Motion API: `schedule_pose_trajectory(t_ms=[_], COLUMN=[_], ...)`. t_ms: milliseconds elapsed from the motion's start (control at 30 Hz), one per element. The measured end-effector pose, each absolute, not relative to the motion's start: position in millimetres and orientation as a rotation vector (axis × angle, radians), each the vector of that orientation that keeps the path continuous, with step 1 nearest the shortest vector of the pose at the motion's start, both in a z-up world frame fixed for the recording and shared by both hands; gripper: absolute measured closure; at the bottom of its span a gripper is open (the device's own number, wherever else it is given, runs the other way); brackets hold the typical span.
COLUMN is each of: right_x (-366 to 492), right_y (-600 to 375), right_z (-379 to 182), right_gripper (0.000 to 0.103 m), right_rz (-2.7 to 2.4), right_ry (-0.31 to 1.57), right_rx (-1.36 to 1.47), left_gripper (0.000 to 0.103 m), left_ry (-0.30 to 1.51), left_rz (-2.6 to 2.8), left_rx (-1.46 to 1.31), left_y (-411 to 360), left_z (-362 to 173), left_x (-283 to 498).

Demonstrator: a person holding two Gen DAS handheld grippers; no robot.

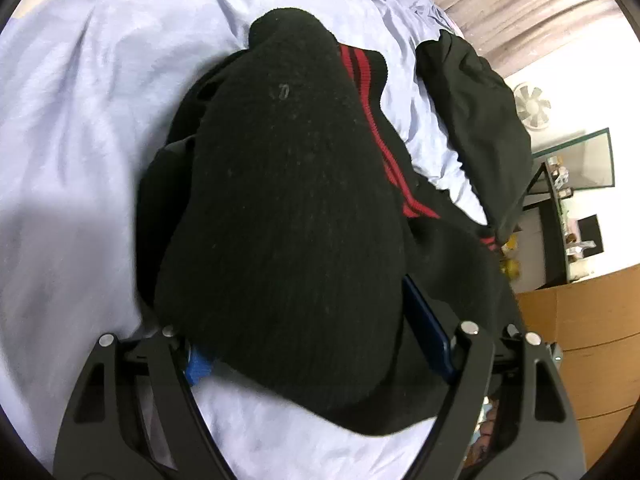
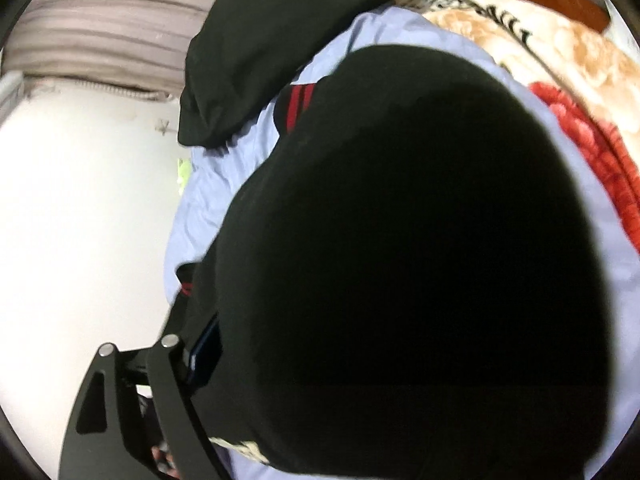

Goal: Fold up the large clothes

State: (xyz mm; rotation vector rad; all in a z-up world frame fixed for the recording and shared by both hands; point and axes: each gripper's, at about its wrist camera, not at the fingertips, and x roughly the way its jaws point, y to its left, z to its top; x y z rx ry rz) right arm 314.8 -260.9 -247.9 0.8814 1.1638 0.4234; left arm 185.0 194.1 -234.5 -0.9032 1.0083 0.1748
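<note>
Black sweater (image 1: 280,208) with red stripes lies bunched on light blue bed sheet (image 1: 72,120), piled right between left tongs (image 1: 320,344). Left tongs wide apart, cloth draped between, not pinched. Right tongs (image 2: 360,360) mostly hidden under same sweater; can't tell open or closed. Another dark garment (image 1: 484,120) farther off, beyond tongs.

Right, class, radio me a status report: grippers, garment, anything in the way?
Left gripper wide, black knit sweater bunched between jaws. Right gripper buried under same sweater, grip unclear. Second dark garment lying beyond on the blue sheet.
</note>
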Motion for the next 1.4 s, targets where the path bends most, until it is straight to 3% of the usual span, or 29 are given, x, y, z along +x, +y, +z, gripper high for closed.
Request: schedule_pose_trajectory(t_ms=[67,100,133,233,333,600,867,1100,1267,1400], right_x=[320.2,322.0,324.2,326.0,323.8,305.0,283.7,325.5,402.2,470.5], right_y=[-261.1,-259.6,-255.5,-247.9,-242.8,-227.7,-233.8,-246.0,-260.6,-261.9], right_z=[-249.1,-248.7,-243.9,-224.7,-200.1,-101.7,-5.1,62.6,81.1,72.7], right_gripper=[0.02,0.025,0.044,0.058,0.065,0.068,0.068,0.068,0.069,0.068], right_rz=[0.405,0.39,0.361,0.343,0.298,0.249,0.223,0.273,0.334,0.347], right_ry=[1.159,1.16,1.167,1.18,1.207,1.25,1.256,1.165,1.14,1.195], right_rx=[0.933,0.934,0.898,0.865,0.84,0.81,0.789,0.785,0.73,0.625], left_gripper=[0.024,0.027,0.035,0.058,0.072,0.083,0.085,0.088,0.095,0.095], left_ry=[0.999,0.993,0.993,1.018,1.063,1.057,1.058,0.989,0.905,1.01], left_rz=[0.172,0.178,0.185,0.203,0.203,0.176,0.089,0.013,0.004,0.105], left_rx=[-0.962,-0.984,-0.979,-0.949,-0.993,-0.989,-0.912,-0.844,-0.836,-0.822], left_y=[199.3,201.0,200.2,198.5,204.9,215.7,222.7,209.6,191.3,171.0], left_z=[-238.5,-239.1,-238.0,-226.4,-212.1,-122.4,-20.2,46.1,74.7,43.7], left_x=[188.8,191.8,194.1,196.5,195.2,192.6,232.1,301.4,365.6,418.6])
